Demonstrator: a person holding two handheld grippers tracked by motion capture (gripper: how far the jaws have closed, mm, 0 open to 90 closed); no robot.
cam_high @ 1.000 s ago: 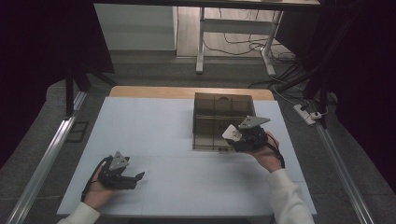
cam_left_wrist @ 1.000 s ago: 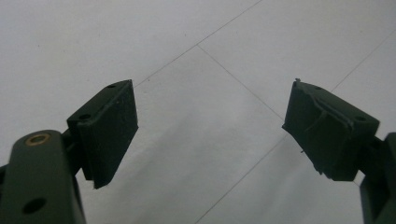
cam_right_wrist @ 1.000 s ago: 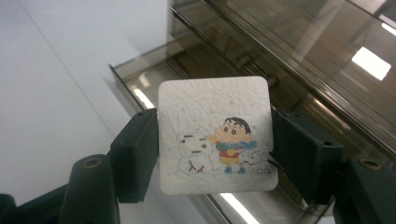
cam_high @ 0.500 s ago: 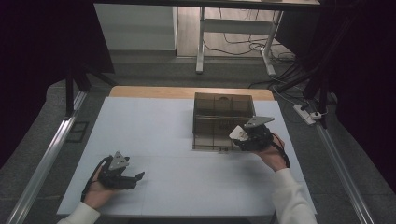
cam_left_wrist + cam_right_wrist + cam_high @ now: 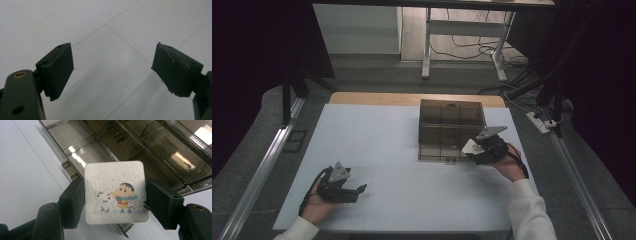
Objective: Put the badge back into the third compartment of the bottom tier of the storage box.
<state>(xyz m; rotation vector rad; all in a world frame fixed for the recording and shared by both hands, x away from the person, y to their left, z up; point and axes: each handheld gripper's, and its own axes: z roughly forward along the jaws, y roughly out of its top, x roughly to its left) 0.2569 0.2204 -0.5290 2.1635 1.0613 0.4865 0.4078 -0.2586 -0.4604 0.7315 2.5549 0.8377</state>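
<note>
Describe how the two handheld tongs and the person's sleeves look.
Both the left tongs and right tongs are black, each topped with a grey three-cornered plate. Their jaws end in flat, squared black pads, with brass-coloured inserts in the arms. A black cable loops off the right one. The sleeves are white.

Looks like a lab setup: white table (image 5: 377,145) on a metal frame (image 5: 257,175), cables (image 5: 472,47) on the floor at top, power strip (image 5: 539,122) right.

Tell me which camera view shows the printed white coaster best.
The right gripper view: the coaster faces the camera between the right gripper's jaws, cartoon drawing clear. In the high view it is a small white patch near the smoky organizer box.
</note>
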